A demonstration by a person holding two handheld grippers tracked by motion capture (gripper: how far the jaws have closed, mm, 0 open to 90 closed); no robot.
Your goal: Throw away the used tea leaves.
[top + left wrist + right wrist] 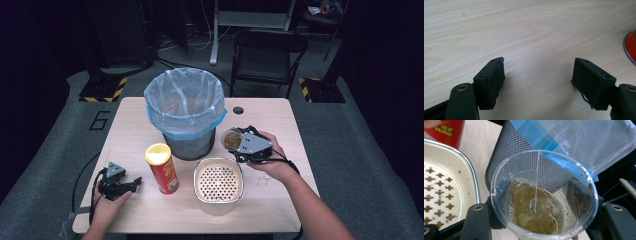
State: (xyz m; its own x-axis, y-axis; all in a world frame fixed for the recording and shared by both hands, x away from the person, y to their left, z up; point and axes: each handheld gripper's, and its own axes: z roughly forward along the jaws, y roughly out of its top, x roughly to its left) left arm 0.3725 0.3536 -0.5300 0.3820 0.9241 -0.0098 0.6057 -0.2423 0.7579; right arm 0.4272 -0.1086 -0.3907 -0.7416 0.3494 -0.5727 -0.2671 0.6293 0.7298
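Light wood table [140, 215], rounded corners, small dark cable hole [238, 110] near its far edge. All else placed rel. to table. Floor: grey carpet [365, 165] on all sides, a "6" mark [100, 120] just off table's left far corner. Behind table, right of centre: black folding chair [267, 57]. Behind it, further back: pale grey desk frame w/ upright leg [216, 32], cables on floor nr its foot. Two yellow/black hazard-striped bases [102, 90], one far left, one far right [320, 87] of table. Dark cabinet [117, 30] behind left side. Room v. dark at edges, light falls on table mostly; walls not discernible.
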